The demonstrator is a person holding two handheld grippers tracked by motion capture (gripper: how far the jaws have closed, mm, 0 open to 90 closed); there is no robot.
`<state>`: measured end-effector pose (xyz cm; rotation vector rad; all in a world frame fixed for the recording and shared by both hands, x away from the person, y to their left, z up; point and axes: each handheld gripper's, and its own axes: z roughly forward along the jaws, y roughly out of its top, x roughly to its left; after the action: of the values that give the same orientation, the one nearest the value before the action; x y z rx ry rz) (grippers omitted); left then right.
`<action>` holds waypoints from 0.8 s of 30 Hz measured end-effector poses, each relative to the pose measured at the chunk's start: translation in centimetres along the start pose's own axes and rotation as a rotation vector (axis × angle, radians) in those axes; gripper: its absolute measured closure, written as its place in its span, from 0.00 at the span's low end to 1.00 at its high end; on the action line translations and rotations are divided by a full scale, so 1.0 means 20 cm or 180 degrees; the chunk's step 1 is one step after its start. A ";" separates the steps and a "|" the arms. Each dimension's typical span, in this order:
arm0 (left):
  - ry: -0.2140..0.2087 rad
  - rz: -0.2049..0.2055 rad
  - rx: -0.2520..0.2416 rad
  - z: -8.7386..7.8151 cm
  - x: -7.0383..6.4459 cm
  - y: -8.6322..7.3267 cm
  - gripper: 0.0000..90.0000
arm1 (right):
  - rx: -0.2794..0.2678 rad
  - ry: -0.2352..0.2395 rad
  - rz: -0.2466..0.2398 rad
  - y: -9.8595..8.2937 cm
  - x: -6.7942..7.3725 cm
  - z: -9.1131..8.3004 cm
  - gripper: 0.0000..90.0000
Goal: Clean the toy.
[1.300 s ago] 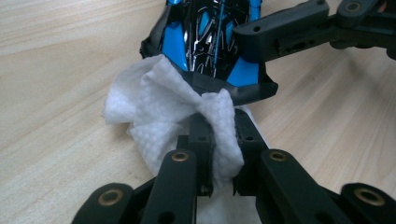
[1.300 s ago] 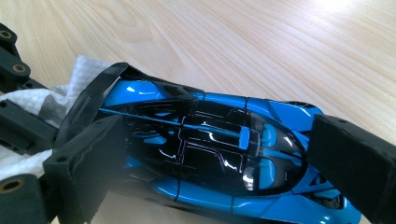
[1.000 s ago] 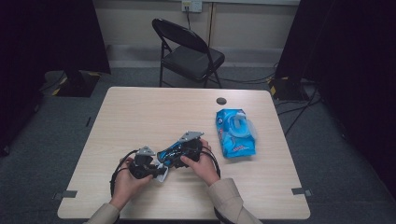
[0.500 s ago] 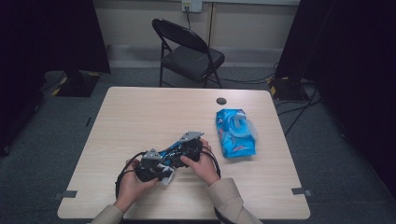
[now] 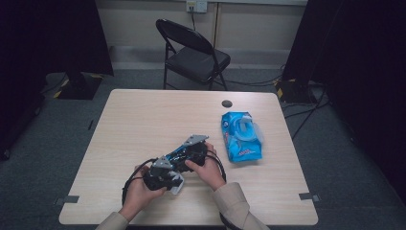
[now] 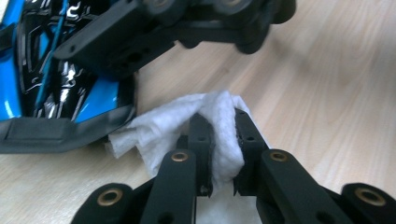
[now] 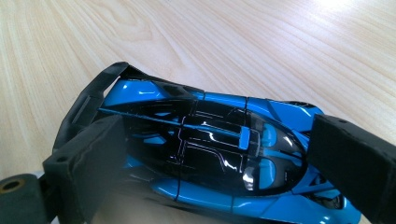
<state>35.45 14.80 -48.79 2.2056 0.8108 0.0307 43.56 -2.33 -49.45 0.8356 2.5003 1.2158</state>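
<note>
A blue and black model car (image 7: 219, 140) lies on the wooden table between the two jaws of my right gripper (image 7: 219, 161), which is shut on its sides. In the high view that right gripper (image 5: 191, 151) sits near the table's front middle, with the car (image 5: 174, 157) under it. My left gripper (image 6: 219, 135) is shut on a crumpled white wipe (image 6: 163, 126), which touches the table right beside the car's tail (image 6: 60, 88). In the high view the left gripper (image 5: 160, 175) is just left of the right one, with the wipe (image 5: 176, 186) poking out below it.
A blue pack of wipes (image 5: 242, 136) lies on the table (image 5: 143, 115) to the right of the hands. A small black disc (image 5: 227, 103) sits near the far edge. A folding chair (image 5: 194, 52) stands behind the table. Cables loop by the left hand.
My left gripper with the wipe has slid a little to the right, closer to the car. The right gripper and the car have stayed in place.
</note>
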 end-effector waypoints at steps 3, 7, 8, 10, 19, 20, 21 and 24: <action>-0.0038 0.0017 -0.0022 -0.02 -0.01 0.01 0.90 | 0.0005 -0.0001 0.0001 0.00 0.00 0.00 0.05; -0.0056 0.0032 -0.0082 -0.04 -0.02 0.03 0.90 | 0.0007 -0.0001 0.0000 0.00 0.00 0.00 0.05; -0.0056 0.0032 -0.0082 -0.04 -0.02 0.03 0.90 | 0.0009 -0.0002 0.0001 0.00 0.00 0.00 0.05; -0.0063 0.0059 -0.0073 -0.05 -0.03 0.03 0.90 | 0.0012 -0.0001 0.0000 0.00 0.00 0.00 0.05; -0.0060 0.0053 -0.0163 -0.13 0.00 0.04 0.90 | 0.0011 -0.0002 0.0000 0.00 0.00 0.00 0.05; -0.0050 0.0044 -0.0184 -0.14 0.01 0.04 0.90 | 0.0011 -0.0002 0.0000 0.00 0.00 0.00 0.05; -0.0036 0.0036 -0.0206 -0.16 0.02 0.05 0.90 | 0.0002 0.0000 0.0010 0.00 0.00 0.00 0.05; -0.0001 0.0000 -0.0283 -0.20 0.05 0.05 0.90 | -0.0002 0.0000 0.0008 0.00 0.00 0.00 0.05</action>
<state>35.65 17.52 -45.49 2.1221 0.7945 0.0652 43.55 -2.32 -49.46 0.8389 2.4993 1.2173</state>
